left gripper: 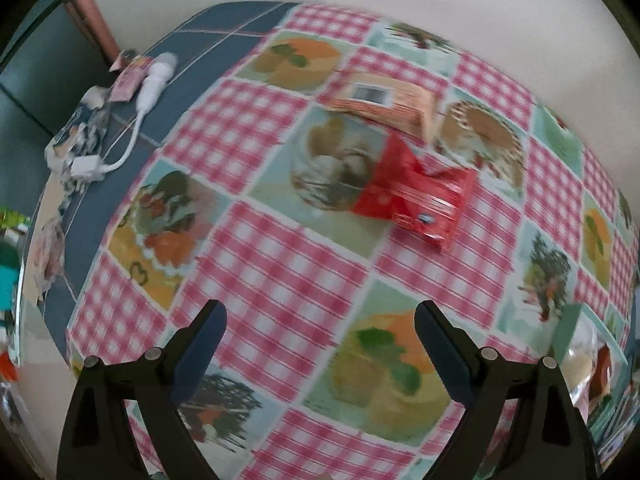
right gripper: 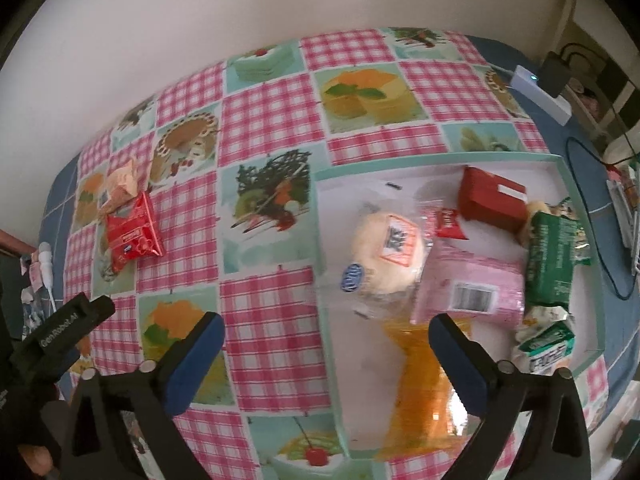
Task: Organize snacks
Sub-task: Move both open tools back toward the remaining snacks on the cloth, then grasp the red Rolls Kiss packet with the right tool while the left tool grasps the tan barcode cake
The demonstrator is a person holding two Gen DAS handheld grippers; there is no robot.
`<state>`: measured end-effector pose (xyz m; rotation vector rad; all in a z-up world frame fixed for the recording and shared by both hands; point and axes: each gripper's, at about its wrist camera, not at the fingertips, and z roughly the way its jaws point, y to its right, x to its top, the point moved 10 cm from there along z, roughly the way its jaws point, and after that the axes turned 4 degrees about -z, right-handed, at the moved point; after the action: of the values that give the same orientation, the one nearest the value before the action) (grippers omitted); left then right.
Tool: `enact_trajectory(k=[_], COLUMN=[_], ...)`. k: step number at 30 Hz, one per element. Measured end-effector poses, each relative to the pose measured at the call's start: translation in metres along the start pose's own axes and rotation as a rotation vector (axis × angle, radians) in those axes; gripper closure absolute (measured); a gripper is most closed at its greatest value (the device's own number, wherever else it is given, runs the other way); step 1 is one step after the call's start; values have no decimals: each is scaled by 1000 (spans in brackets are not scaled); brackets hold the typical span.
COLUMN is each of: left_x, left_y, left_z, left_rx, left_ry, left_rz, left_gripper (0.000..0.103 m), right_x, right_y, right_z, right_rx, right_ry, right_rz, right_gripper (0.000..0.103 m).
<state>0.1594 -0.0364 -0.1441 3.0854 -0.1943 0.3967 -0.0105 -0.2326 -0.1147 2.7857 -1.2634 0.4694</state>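
Note:
A red snack packet (left gripper: 414, 192) and an orange-beige packet (left gripper: 384, 102) lie side by side on the checked tablecloth, ahead of my open, empty left gripper (left gripper: 320, 332). Both show in the right wrist view, the red one (right gripper: 134, 232) and the beige one (right gripper: 120, 184), at the far left. My right gripper (right gripper: 326, 344) is open and empty above the near edge of a white tray with a mint rim (right gripper: 324, 240). The tray holds a round bun in clear wrap (right gripper: 386, 252), a pink packet (right gripper: 472, 292), an orange packet (right gripper: 420, 380), a red box (right gripper: 492, 200) and green packets (right gripper: 554, 264).
A white cable with plugs (left gripper: 152, 84) and small items lie on the blue cloth at the table's far left. A white device (right gripper: 540, 92), a black adapter and cables sit at the far right. A wall runs behind the table. The left gripper's body (right gripper: 68, 320) shows at the lower left.

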Motion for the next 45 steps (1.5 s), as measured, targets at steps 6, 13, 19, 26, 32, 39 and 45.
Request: enact_trajectory(k=[6, 13, 19, 26, 32, 39, 45], left_x=[11, 23, 39, 59, 73, 96, 110], left_y=[-27, -47, -58, -66, -64, -79, -95], left_z=[7, 14, 20, 33, 48, 65, 79], left_rx=[23, 48, 47, 45, 32, 28, 5], left_ry=[-1, -1, 1, 9, 17, 48, 53], left_rz=[-44, -68, -100, -128, -112, -128, -170], left_gripper=[8, 8, 8, 8, 8, 8, 8], right_x=[2, 7, 15, 29, 44, 60, 67], right_y=[-22, -47, -66, -86, -112, -144, -180], right_z=[7, 13, 19, 28, 44, 66, 83], right_rx=[8, 13, 20, 52, 103, 120, 128], right_ry=[-2, 12, 24, 48, 74, 103, 94], right_rz=[-35, -80, -115, -126, -120, -170, -244], right_gripper=[0, 0, 0, 0, 0, 0, 0])
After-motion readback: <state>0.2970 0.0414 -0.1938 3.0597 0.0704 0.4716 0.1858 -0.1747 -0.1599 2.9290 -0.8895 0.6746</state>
